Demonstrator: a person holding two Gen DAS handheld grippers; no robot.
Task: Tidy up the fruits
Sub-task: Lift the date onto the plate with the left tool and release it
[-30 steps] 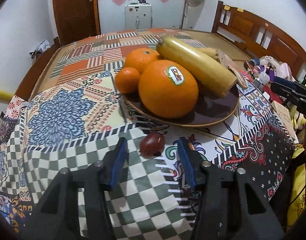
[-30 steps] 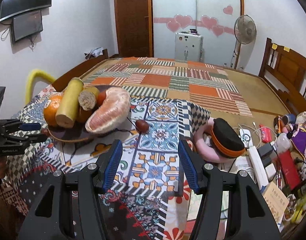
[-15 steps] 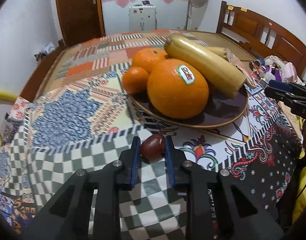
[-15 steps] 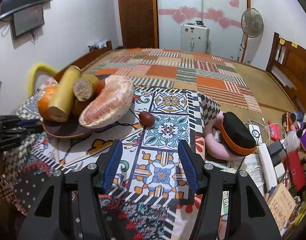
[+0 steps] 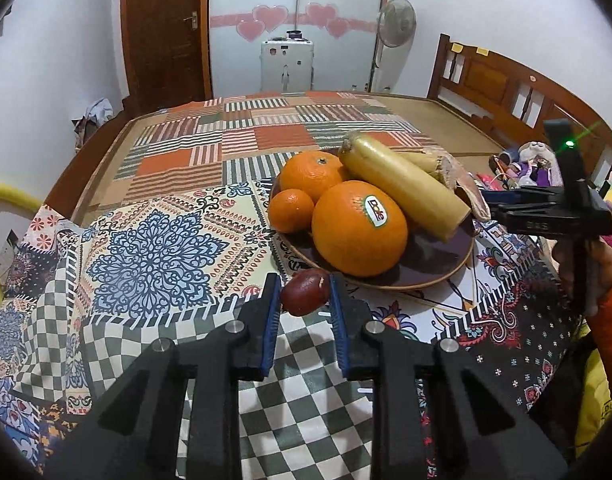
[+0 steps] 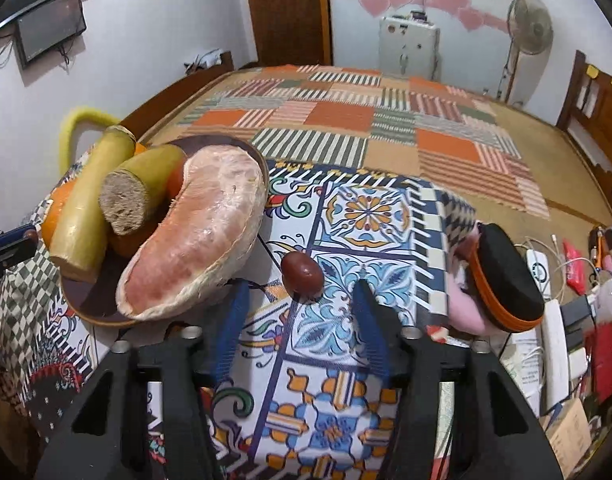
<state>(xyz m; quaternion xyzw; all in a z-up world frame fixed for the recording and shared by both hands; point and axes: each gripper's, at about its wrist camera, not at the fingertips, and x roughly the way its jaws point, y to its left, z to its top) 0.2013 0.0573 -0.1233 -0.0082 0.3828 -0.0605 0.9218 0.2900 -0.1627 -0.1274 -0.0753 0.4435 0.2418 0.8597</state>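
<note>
My left gripper is shut on a small dark red fruit, held just in front of the brown plate. The plate holds a large stickered orange, two smaller oranges, sugarcane pieces and a pomelo slice. My right gripper is open, its fingers on either side of a second dark red fruit that lies on the patterned cloth right of the plate.
A pink and black pouch lies right of the second fruit. A power strip, cables and toys clutter the right side. The striped bed cover stretches behind. A yellow chair back stands at the left.
My left gripper closed on the dark red fruit and lifted it toward the plate. My right gripper moved forward and down until the second fruit sits between its fingertips.
</note>
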